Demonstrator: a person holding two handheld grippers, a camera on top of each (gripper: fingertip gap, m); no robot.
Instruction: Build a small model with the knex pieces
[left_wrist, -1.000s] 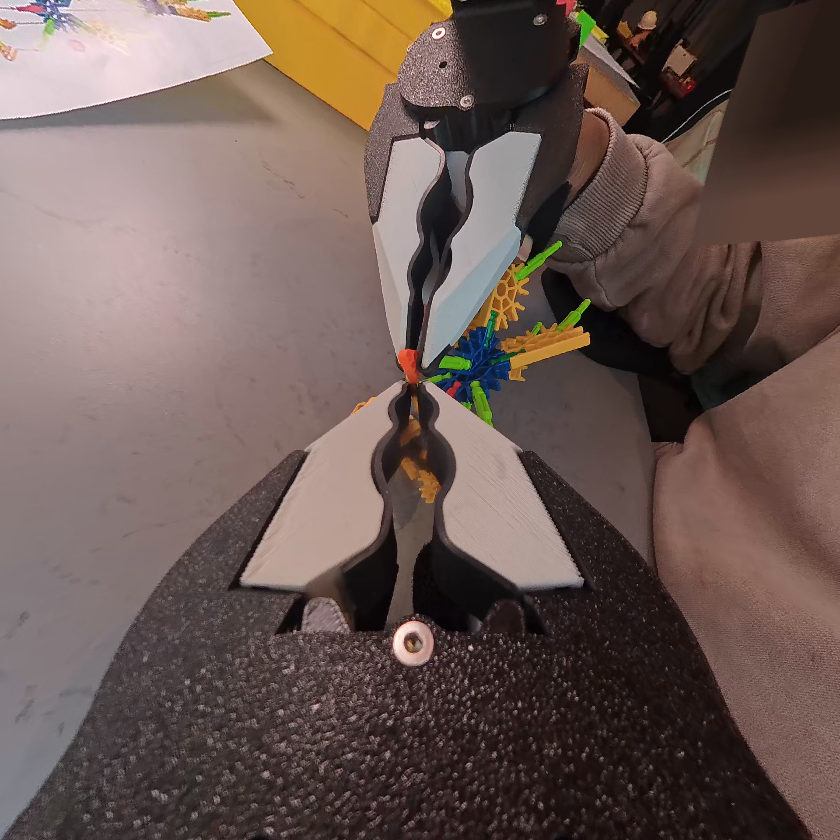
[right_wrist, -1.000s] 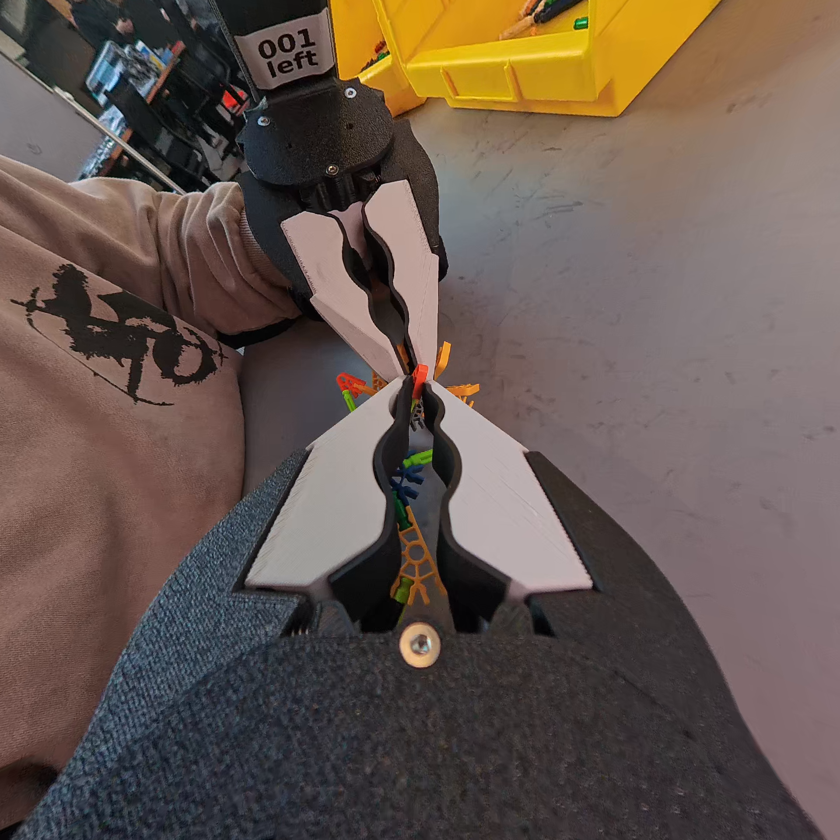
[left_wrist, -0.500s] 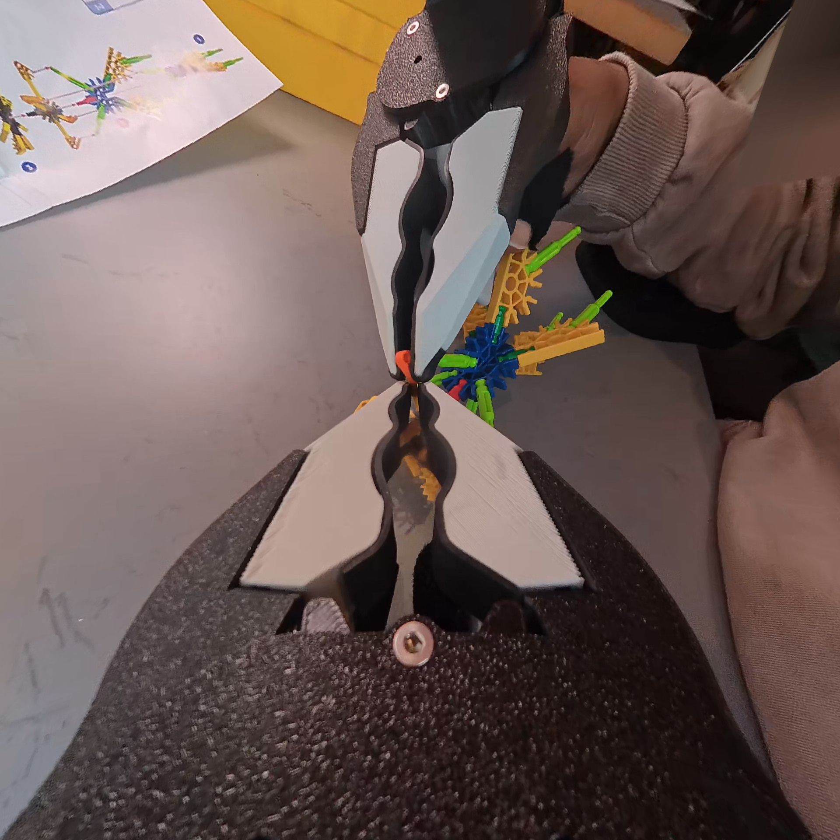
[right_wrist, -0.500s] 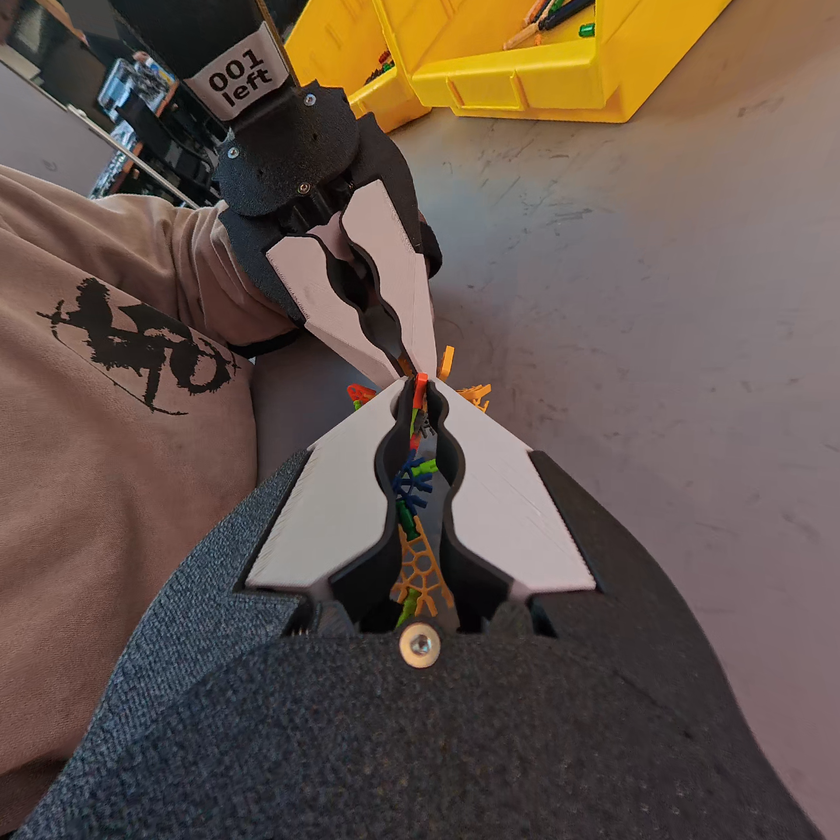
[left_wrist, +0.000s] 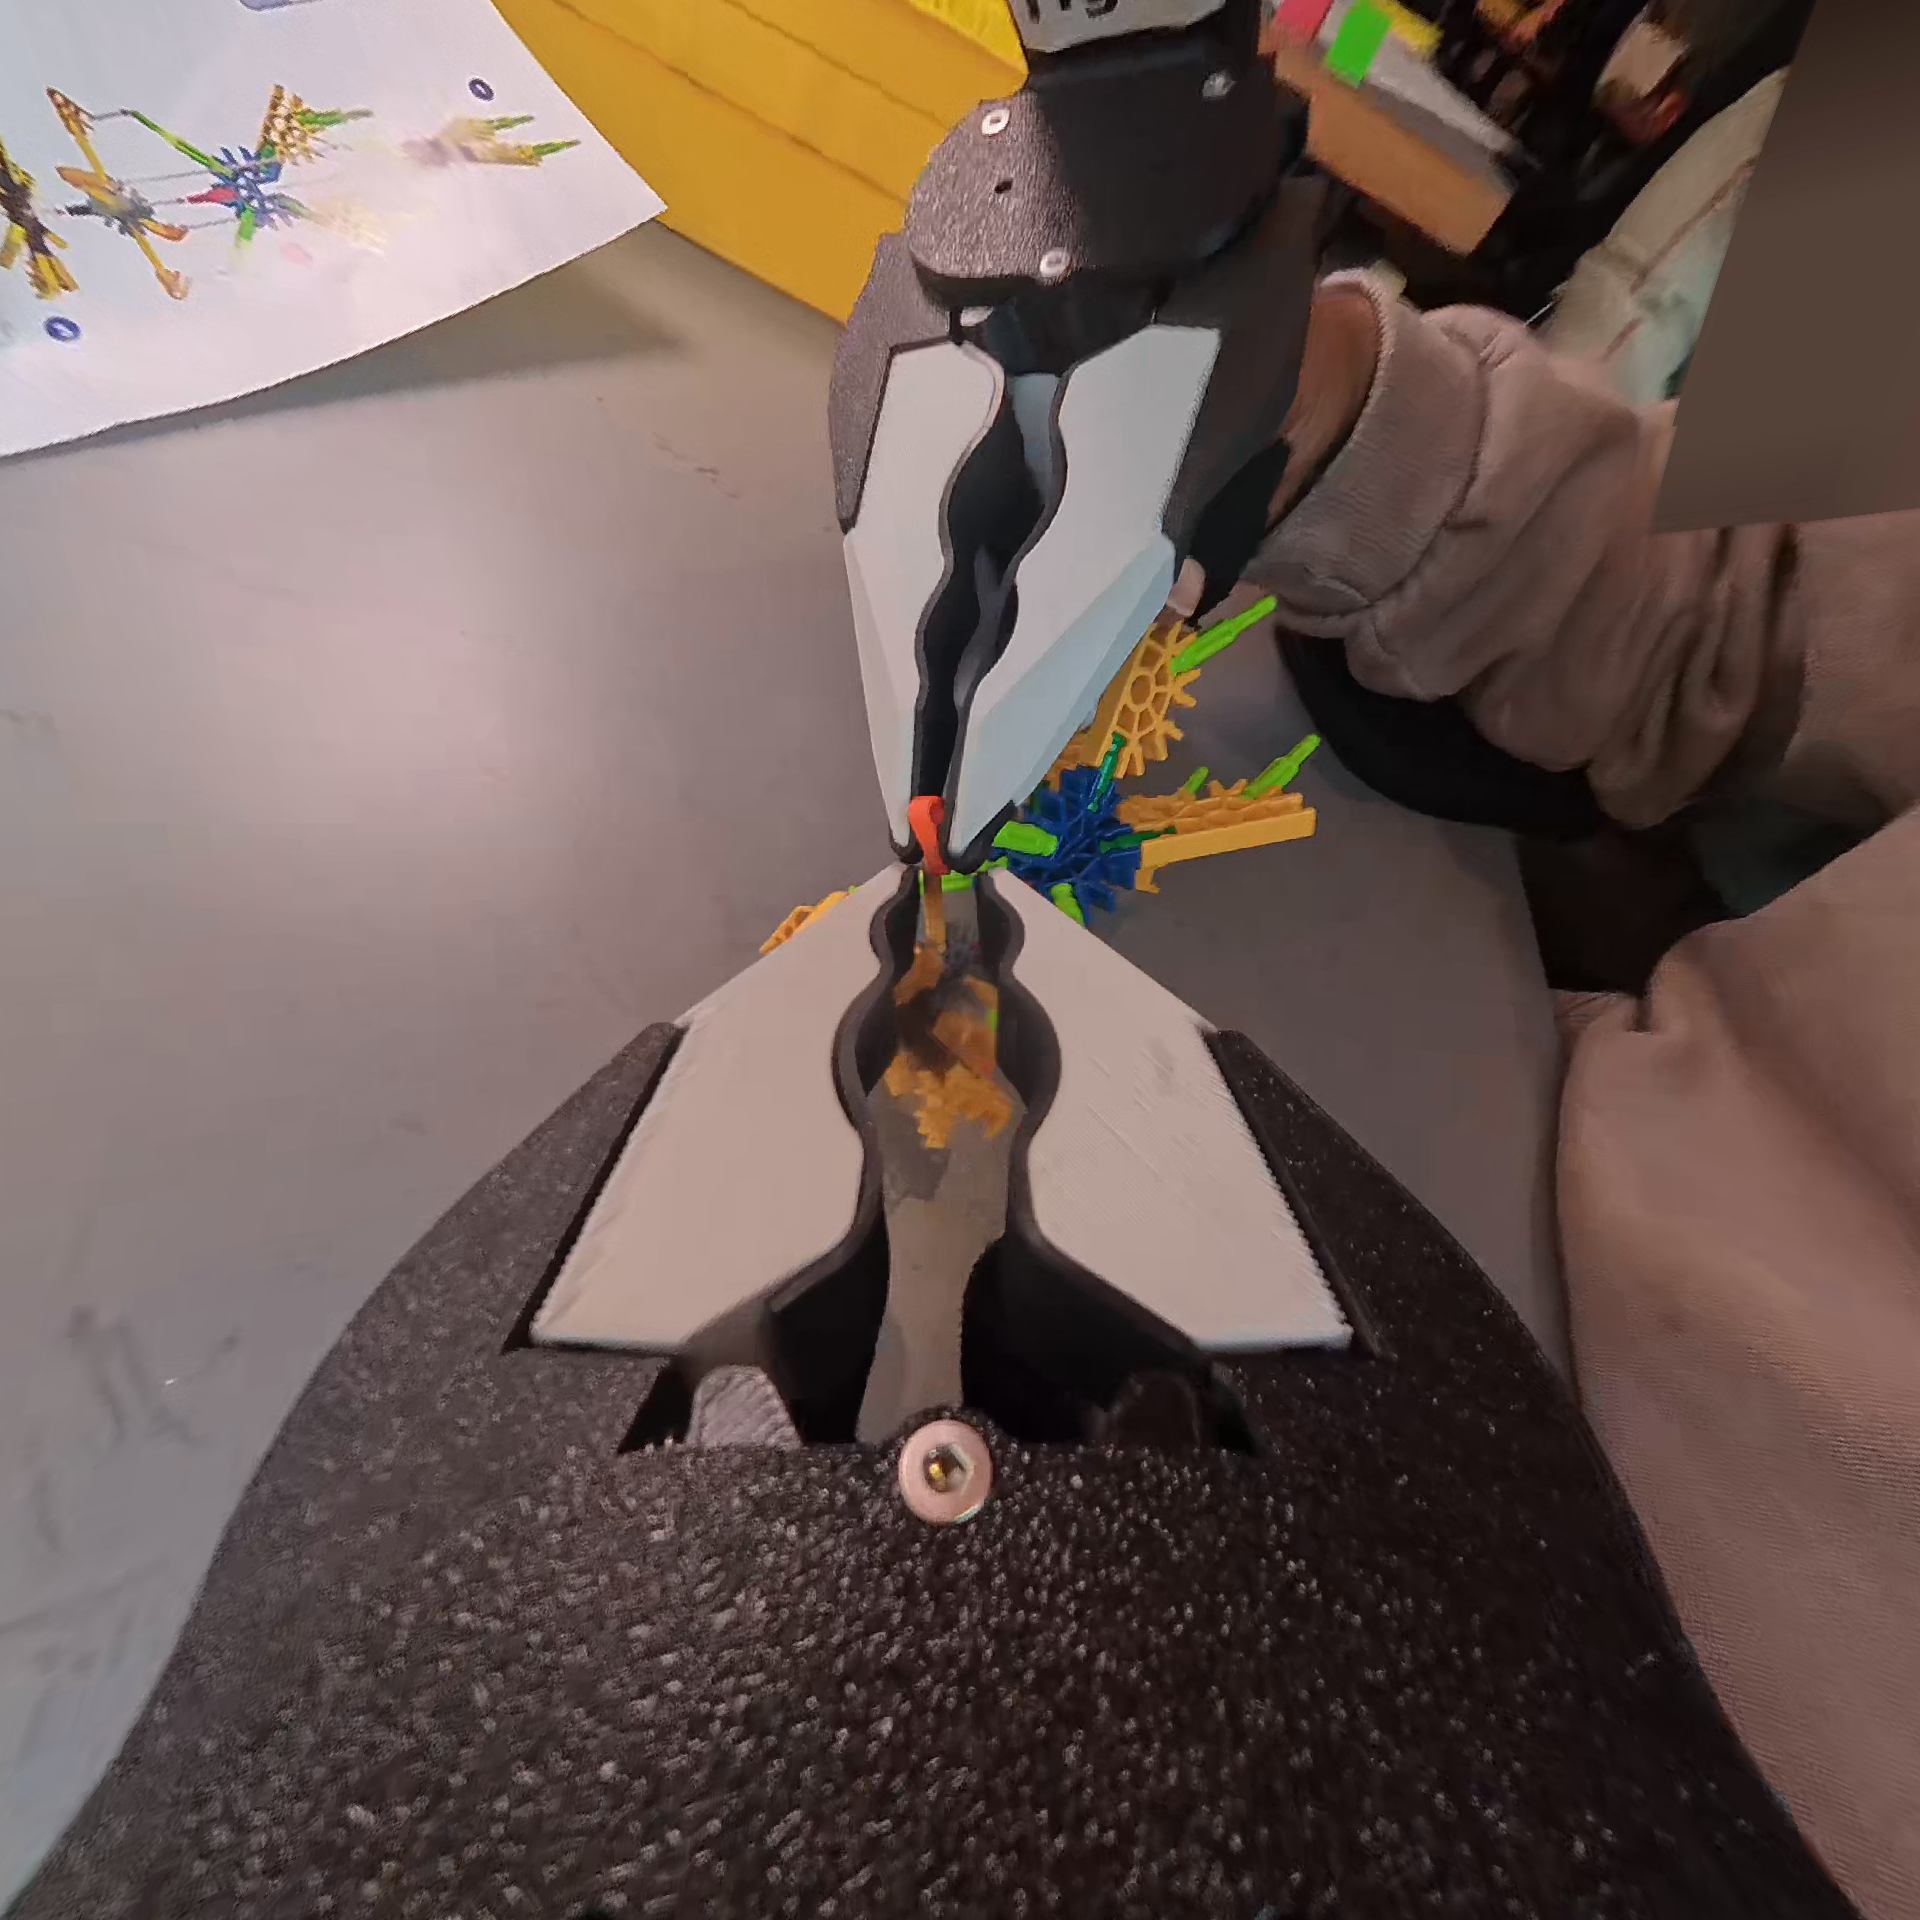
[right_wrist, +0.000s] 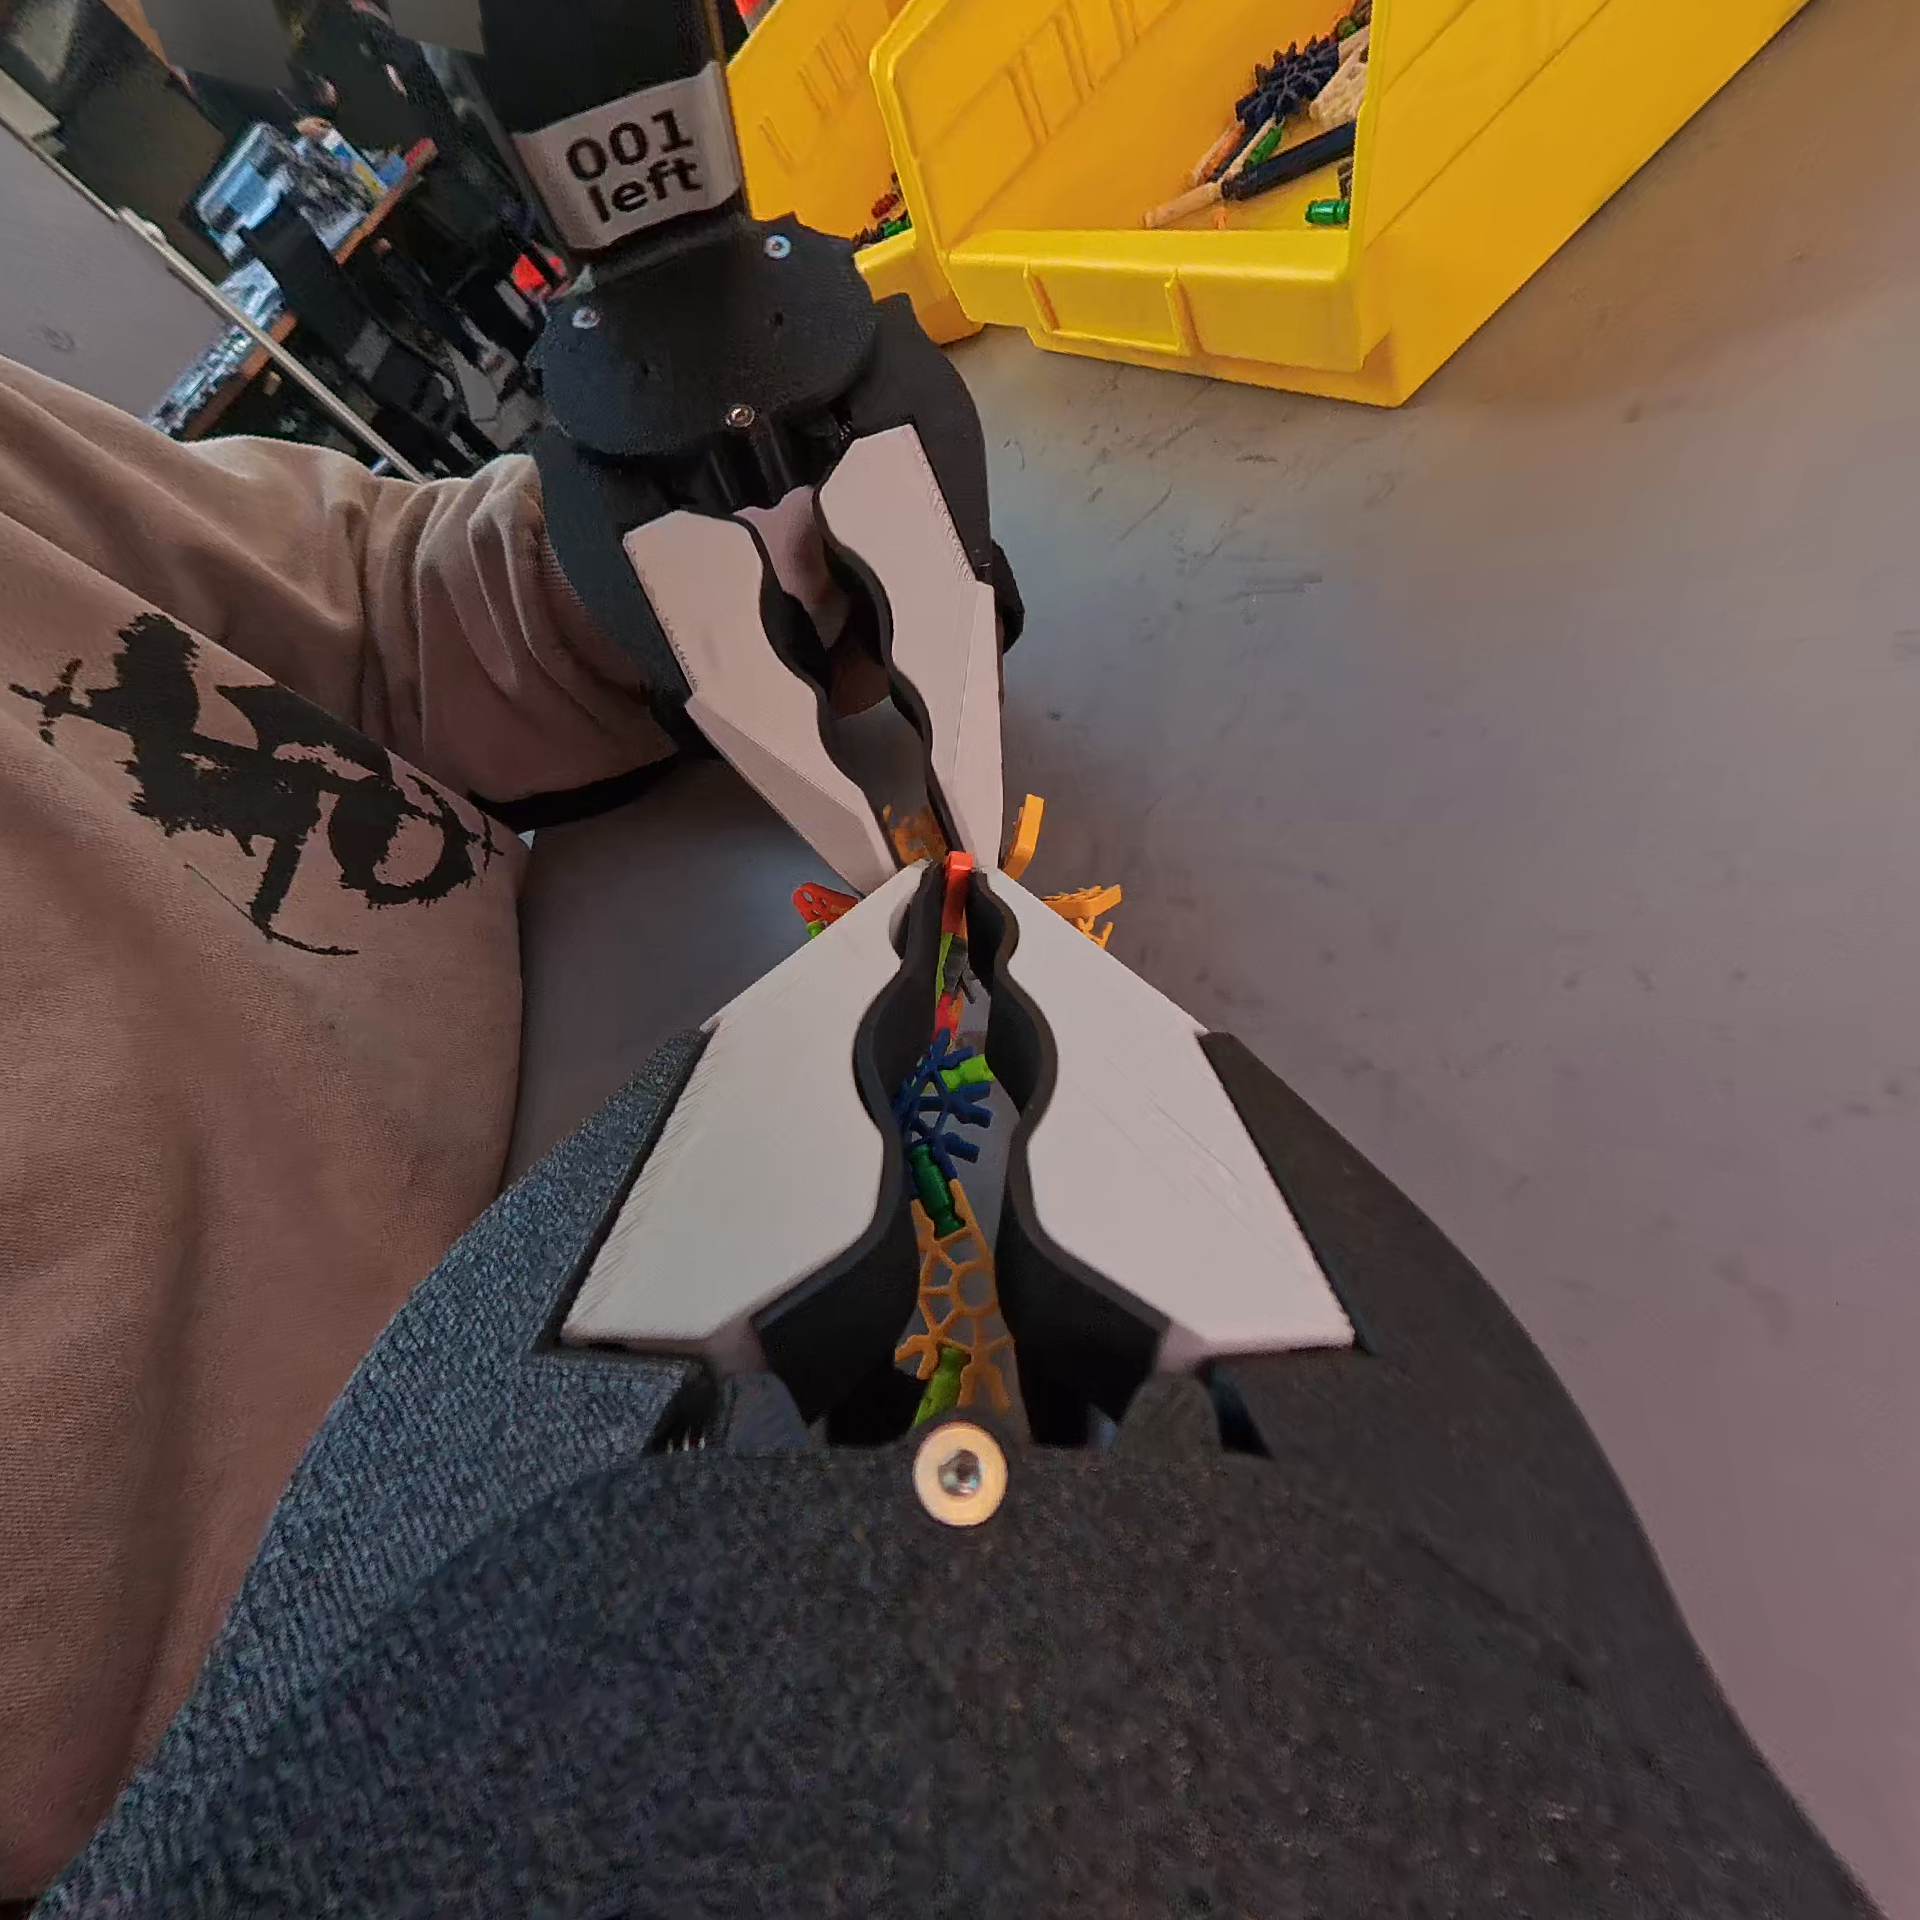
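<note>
A small toy model of plastic rods and connectors lies on the grey table, with a blue snowflake connector, yellow fan pieces and green rods. It also shows under my right fingers in the right wrist view. My two grippers meet tip to tip over it. My left gripper is shut on a thin yellow-orange part of the model. My right gripper is shut on a small red-orange piece at the model's end. In the left wrist view the right gripper comes down from above.
Yellow bins with loose rods stand at the back of the table. A printed picture sheet lies at the far left. A person's beige sleeve and torso are close on the near side. Left and right tips are no more than a few centimetres apart.
Both grippers stay shut and tip to tip. Both views have tilted, so more of the sheet and bins shows. More of the yellow part shows between my left fingers.
</note>
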